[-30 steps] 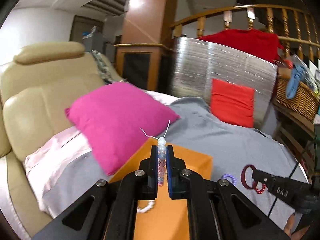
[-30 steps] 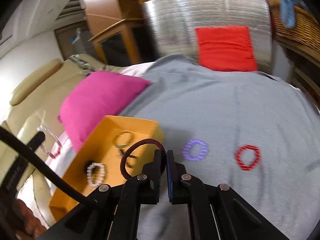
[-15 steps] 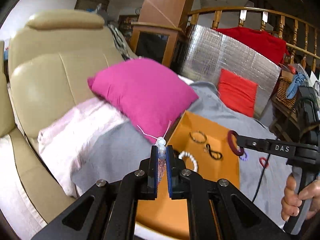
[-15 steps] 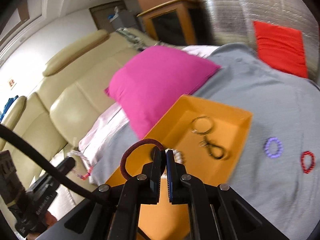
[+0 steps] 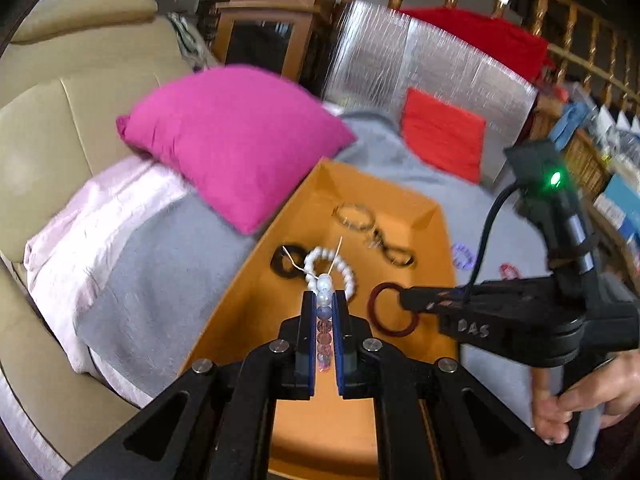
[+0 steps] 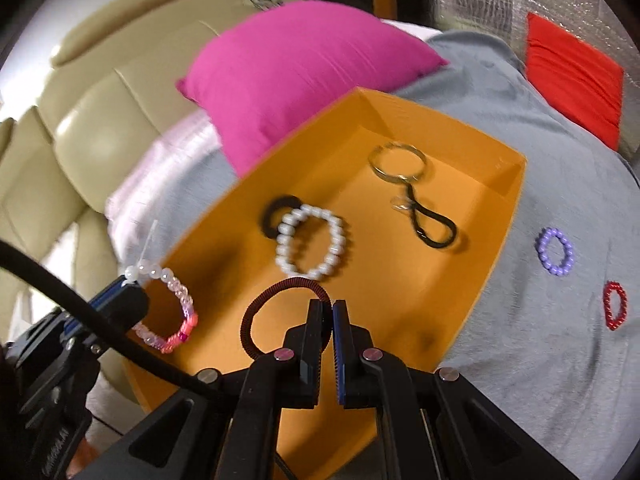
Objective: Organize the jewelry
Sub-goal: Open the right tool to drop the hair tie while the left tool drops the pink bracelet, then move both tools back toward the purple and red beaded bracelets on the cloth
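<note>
Beads fill the narrow gap of the left claw [image 5: 323,308] in the left wrist view: it is clenched on one pink-and-clear bead bracelet [image 5: 324,322], whose white thread ends stick up past the fingertips. Below lies one orange tray [image 5: 436,240] on a grey blanket [image 5: 160,264]. Inside the tray the view shows one white pearl bracelet [image 5: 340,268], one black hair tie [image 5: 285,266], and one metal key ring [image 5: 355,216] joined to a black loop [image 5: 396,256]. The right claw [image 5: 404,300] reaches in from the right, pinching one dark red hair tie [image 5: 392,310] above the tray. Two small bracelets sit on the blanket past the tray: one purple bracelet [image 5: 464,256] and one red bracelet [image 5: 508,270]. One magenta cushion [image 5: 232,136] leans against a beige sofa [image 5: 48,128].

Seen from the right wrist, the right claw [image 6: 328,308] is clamped shut on the dark red hair tie [image 6: 272,304], which arcs to the left over the tray [image 6: 496,240]. The pearl bracelet [image 6: 310,246] overlaps the black hair tie [image 6: 276,210]. The left claw [image 6: 124,284] holds the pink-and-clear bracelet [image 6: 172,312] over the tray's near left corner. The purple bracelet [image 6: 555,252] and red bracelet [image 6: 614,304] lie on the blanket [image 6: 560,360].
</note>
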